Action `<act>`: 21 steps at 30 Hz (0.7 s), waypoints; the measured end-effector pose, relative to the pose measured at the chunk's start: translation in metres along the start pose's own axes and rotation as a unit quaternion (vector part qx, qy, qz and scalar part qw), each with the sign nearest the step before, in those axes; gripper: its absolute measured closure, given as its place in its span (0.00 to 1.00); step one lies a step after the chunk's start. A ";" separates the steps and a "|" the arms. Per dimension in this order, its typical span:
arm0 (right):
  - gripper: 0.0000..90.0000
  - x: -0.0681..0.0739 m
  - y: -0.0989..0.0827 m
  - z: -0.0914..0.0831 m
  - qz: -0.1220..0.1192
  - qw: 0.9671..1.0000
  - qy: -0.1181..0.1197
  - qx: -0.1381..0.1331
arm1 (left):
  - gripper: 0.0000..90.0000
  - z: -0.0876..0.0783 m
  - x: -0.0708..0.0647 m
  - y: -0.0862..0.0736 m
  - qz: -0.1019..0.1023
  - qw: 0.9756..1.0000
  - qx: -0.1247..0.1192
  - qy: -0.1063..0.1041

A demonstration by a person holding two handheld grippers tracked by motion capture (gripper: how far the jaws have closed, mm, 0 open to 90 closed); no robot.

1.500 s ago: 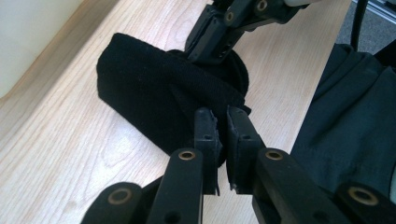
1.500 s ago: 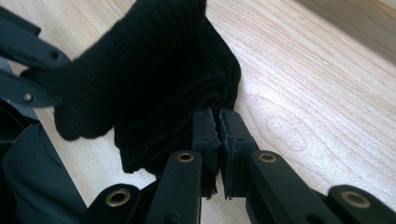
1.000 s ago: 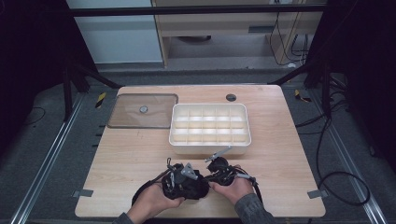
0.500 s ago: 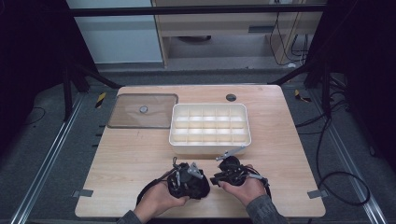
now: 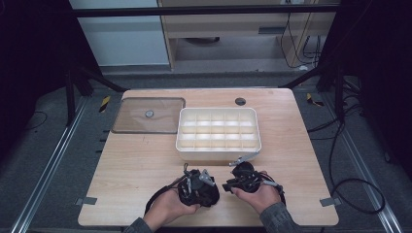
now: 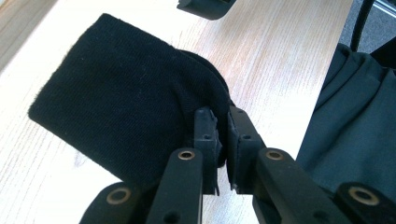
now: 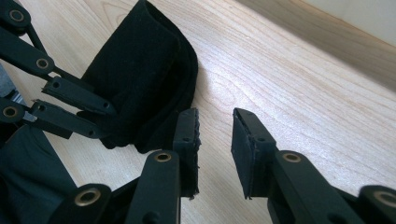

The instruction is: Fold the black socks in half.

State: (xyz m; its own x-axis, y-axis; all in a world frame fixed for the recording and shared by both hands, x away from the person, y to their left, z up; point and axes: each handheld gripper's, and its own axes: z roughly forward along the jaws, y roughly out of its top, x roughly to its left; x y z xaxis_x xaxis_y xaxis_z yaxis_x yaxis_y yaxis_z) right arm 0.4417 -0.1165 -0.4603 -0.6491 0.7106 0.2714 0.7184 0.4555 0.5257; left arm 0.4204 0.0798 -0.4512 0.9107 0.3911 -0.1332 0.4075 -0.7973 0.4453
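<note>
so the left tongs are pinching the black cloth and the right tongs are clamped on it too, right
Not quite. The left tongs do pinch the black cloth, but the right tongs are not clamped on it: the right gripper view shows their jaws apart with bare table between them and the cloth lying beside them.

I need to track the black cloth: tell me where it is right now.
The black cloth is pinched in the left gripper at the table's near edge, left of the open right gripper, in front of the white compartment tray.
</note>
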 end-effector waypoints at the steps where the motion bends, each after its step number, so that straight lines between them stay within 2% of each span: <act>1: 0.80 0.000 0.000 0.000 0.001 1.000 0.000 0.000 | 0.92 0.000 0.000 0.000 0.001 1.000 0.000 0.000; 11: 0.80 -0.002 -0.002 -0.001 0.004 1.000 0.000 0.001 | 0.92 0.006 0.000 0.003 -0.004 1.000 -0.004 -0.016; 21: 0.80 -0.004 -0.003 -0.004 0.006 1.000 -0.002 0.003 | 0.92 0.014 -0.006 0.007 0.003 1.000 -0.002 -0.015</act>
State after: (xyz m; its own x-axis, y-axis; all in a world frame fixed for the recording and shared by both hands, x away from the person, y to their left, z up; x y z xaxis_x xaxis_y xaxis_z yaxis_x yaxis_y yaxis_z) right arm 0.4407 -0.1230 -0.4599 -0.6393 0.7185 0.2738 0.7277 0.4503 0.5174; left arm 0.4188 0.0650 -0.4597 0.9147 0.3722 -0.1577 0.4021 -0.7978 0.4492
